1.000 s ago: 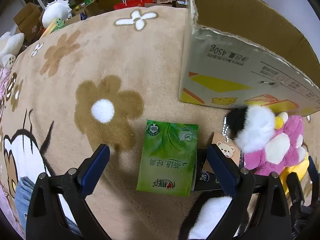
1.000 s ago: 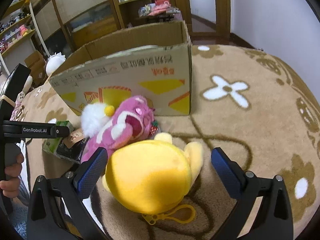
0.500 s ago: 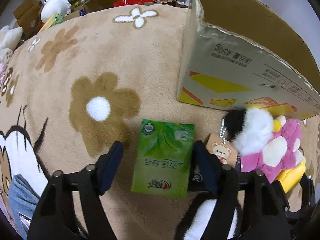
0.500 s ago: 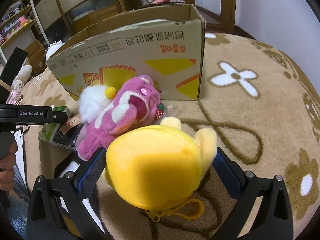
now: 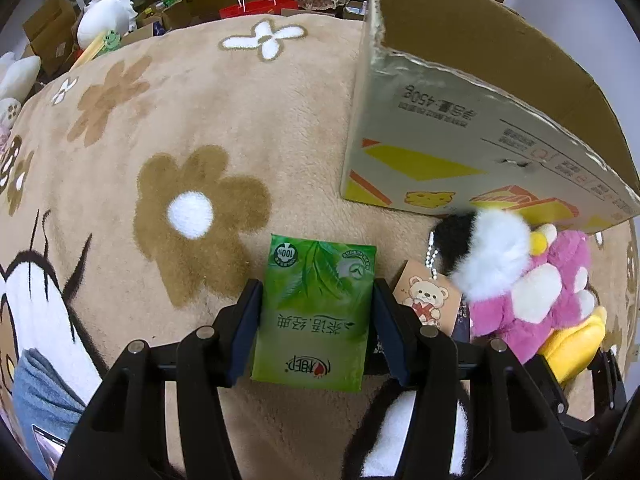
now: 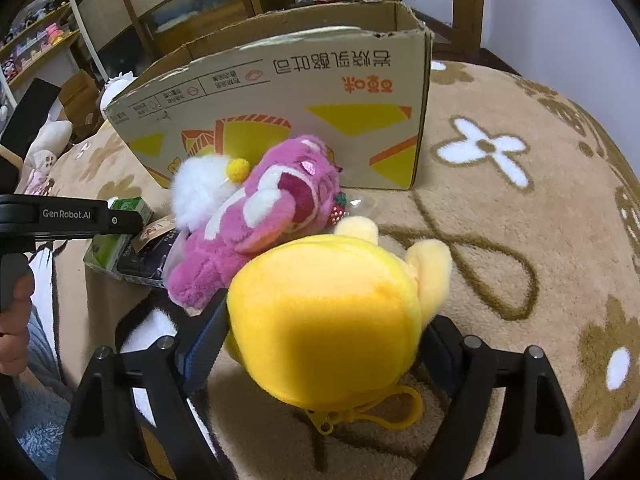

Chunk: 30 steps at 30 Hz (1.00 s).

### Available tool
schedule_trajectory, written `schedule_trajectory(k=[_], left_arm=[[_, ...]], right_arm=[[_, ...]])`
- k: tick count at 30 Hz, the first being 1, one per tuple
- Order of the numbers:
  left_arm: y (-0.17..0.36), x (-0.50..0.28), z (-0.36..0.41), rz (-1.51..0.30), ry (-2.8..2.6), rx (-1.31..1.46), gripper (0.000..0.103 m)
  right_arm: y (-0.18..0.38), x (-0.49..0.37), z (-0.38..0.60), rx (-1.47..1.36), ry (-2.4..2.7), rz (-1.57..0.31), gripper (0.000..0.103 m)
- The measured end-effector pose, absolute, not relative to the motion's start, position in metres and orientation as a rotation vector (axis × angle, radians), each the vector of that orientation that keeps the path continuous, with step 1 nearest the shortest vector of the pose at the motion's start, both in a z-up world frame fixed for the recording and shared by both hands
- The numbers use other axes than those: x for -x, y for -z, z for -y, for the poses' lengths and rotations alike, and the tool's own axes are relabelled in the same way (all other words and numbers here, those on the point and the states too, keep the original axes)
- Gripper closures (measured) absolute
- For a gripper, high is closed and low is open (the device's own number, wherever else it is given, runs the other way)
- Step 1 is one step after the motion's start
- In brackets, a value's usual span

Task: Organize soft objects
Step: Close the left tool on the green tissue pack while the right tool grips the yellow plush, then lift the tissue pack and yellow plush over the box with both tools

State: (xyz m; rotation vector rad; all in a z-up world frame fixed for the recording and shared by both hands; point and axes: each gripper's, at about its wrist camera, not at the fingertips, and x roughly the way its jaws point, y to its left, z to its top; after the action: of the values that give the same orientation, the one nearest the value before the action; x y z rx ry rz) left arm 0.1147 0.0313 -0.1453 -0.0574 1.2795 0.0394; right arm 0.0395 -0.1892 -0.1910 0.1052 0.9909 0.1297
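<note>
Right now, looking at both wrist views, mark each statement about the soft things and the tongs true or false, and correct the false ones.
1. The left tongs straddle a green tissue pack. True; their jaws have just been closing and the pads sit against its sides.
2. The yellow plush lies inside the cardboard box. False: it is on the rug in front of the box, between the right tongs, whose jaws have just been closing on it.
3. The pink plush lies in front of the box. True.
4. The tissue pack lies on top of the pink plush. False: it lies on the flowered rug beside it.
</note>
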Motion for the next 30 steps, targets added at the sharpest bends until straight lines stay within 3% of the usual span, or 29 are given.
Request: schedule_trajectory(k=[14,30], left_arm=[[0.113,-0.089,-0.019,-1.159,-0.026,-0.024,0.050],[0.053,-0.061,-0.015,-0.855,0.025,-0.006,0.050]], right_arm=[[0.160,-0.027,0.212,-0.164,-0.052,-0.845,0.017],[0.107,-0.013,0.214,-0.140,-0.072,-0.624,0.018]])
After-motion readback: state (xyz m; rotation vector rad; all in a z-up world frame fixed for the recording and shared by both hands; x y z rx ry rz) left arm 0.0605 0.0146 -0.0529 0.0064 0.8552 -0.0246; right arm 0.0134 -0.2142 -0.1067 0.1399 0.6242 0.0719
